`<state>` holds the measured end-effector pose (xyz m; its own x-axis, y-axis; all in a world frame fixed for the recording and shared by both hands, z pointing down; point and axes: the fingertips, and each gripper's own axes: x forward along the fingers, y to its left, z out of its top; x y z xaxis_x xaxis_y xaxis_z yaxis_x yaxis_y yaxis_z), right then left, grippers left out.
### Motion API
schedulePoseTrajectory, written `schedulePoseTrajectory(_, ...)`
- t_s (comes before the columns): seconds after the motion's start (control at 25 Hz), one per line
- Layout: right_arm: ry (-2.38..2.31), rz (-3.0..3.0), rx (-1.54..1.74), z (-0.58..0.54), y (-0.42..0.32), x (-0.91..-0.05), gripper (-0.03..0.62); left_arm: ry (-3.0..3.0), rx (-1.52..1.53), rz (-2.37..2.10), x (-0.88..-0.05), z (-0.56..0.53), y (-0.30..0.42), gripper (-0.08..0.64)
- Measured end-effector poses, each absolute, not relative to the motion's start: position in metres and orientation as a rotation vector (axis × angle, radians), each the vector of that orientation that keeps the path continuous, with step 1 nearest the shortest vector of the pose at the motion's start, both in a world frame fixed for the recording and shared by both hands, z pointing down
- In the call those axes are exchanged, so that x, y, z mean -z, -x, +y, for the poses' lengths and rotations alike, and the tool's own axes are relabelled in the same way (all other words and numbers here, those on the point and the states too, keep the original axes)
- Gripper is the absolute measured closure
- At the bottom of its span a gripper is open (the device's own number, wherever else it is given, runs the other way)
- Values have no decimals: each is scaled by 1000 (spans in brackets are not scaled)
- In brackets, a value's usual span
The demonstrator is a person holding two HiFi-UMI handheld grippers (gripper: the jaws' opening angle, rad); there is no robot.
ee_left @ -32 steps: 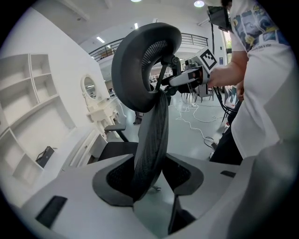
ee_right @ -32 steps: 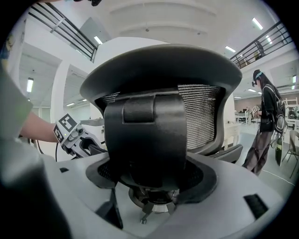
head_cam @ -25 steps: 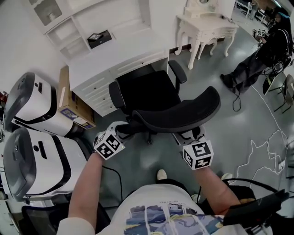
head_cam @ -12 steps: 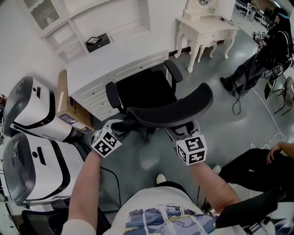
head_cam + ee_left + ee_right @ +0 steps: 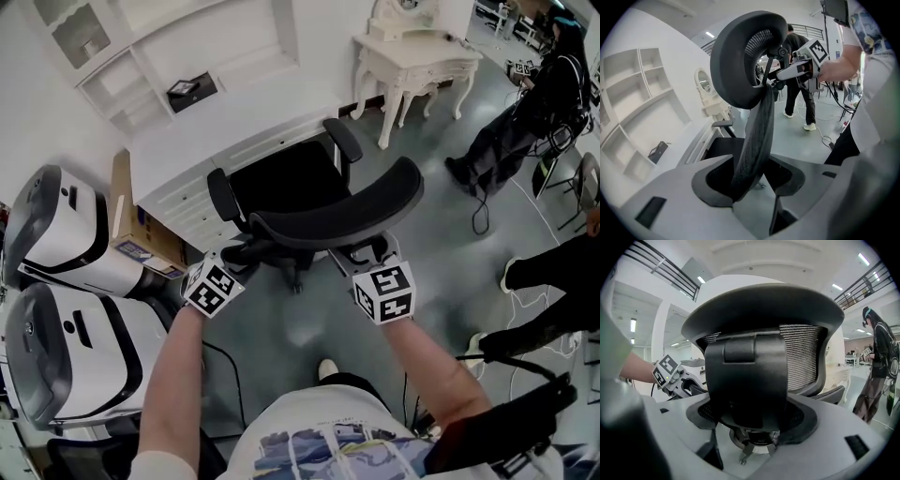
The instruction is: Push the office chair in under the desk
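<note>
The black office chair's curved backrest (image 5: 337,211) faces me, and its seat (image 5: 281,183) sits partly under the white desk (image 5: 216,122). My left gripper (image 5: 246,255) is shut on the backrest's left edge, a mesh rim (image 5: 757,136) wedged between the jaws of that gripper (image 5: 752,173). My right gripper (image 5: 361,255) holds the back on the right. In the right gripper view the black plastic spine (image 5: 747,380) fills the gap of the right gripper (image 5: 752,420). Each gripper also shows in the other's view: the right gripper (image 5: 806,65) and the left gripper (image 5: 670,373).
Two large white machines (image 5: 56,234) and a cardboard box (image 5: 131,225) stand left of the desk. A white ornate table (image 5: 412,56) stands at the back right. A person in black (image 5: 525,122) stands at the right, with another person's legs (image 5: 553,272) near the right edge.
The chair has rolled toward the desk, up and left in the head view, and both grippers went with it on the backrest. A person's legs have come into view at the right.
</note>
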<state>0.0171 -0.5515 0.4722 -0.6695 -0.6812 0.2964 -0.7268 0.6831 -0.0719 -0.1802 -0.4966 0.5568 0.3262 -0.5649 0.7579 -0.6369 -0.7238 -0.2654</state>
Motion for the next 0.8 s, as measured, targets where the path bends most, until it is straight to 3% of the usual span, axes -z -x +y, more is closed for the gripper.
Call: schedulePoseTrajectory(0.8,-1037,-2688,-241,-564,-12,-476,242,-2393,-1260,-1312,-556,-503,187,310)
